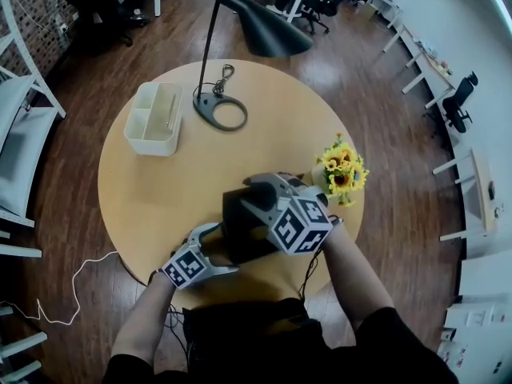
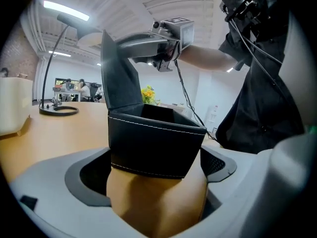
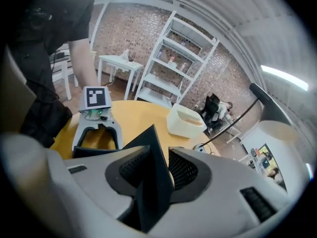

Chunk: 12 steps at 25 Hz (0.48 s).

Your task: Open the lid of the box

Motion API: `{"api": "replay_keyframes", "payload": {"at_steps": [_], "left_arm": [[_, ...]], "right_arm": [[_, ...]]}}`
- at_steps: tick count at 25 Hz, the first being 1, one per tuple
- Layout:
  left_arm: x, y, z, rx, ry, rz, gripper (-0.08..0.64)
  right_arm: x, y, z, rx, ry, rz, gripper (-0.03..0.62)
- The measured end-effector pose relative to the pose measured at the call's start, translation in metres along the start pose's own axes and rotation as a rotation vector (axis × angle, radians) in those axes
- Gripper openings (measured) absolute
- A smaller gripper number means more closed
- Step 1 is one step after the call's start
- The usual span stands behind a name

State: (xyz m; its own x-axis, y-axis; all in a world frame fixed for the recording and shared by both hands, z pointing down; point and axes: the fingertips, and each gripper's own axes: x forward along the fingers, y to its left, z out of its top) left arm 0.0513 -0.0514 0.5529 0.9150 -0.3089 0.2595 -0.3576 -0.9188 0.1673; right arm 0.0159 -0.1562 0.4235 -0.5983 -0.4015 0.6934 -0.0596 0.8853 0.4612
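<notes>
A black box (image 1: 238, 229) with white stitching stands near the front edge of the round wooden table (image 1: 144, 198). In the left gripper view the box's body (image 2: 153, 143) fills the wide gap of my left gripper (image 2: 156, 175), and both pads lie against its sides. Its lid (image 2: 119, 76) stands raised, almost upright, at the box's back edge. My right gripper (image 2: 133, 48) reaches in from above and is shut on the lid's top edge. In the right gripper view the thin lid (image 3: 152, 190) is pinched between the pads of the right gripper (image 3: 156, 167). The box's inside looks empty.
A black desk lamp (image 1: 248, 22) with a ring base (image 1: 222, 112) stands at the back of the table. A white organiser tray (image 1: 154, 118) is back left, and a pot of sunflowers (image 1: 342, 170) is close on the right. A white cable (image 1: 76, 282) lies on the floor.
</notes>
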Motion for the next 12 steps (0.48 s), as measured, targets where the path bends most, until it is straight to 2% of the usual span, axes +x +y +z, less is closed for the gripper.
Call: {"api": "replay_keyframes", "payload": {"at_steps": [1, 5, 7, 9, 12], "left_arm": [[-0.004, -0.001, 0.000, -0.019, -0.003, 0.011, 0.529], [-0.033, 0.000, 0.006, -0.099, -0.037, 0.098, 0.526], [-0.053, 0.003, 0.018, -0.135, -0.060, 0.159, 0.526], [-0.073, 0.009, 0.036, -0.160, -0.118, 0.221, 0.520], [-0.101, 0.014, 0.066, -0.152, -0.194, 0.299, 0.505]], "right_arm": [[0.002, -0.005, 0.000, 0.012, -0.007, -0.027, 0.123], [-0.007, -0.017, 0.005, 0.024, -0.045, -0.098, 0.158], [-0.023, -0.019, 0.006, 0.093, -0.102, -0.124, 0.158], [-0.045, -0.022, -0.001, 0.200, -0.172, -0.144, 0.158], [-0.093, -0.028, -0.019, 0.300, -0.279, -0.192, 0.158]]}}
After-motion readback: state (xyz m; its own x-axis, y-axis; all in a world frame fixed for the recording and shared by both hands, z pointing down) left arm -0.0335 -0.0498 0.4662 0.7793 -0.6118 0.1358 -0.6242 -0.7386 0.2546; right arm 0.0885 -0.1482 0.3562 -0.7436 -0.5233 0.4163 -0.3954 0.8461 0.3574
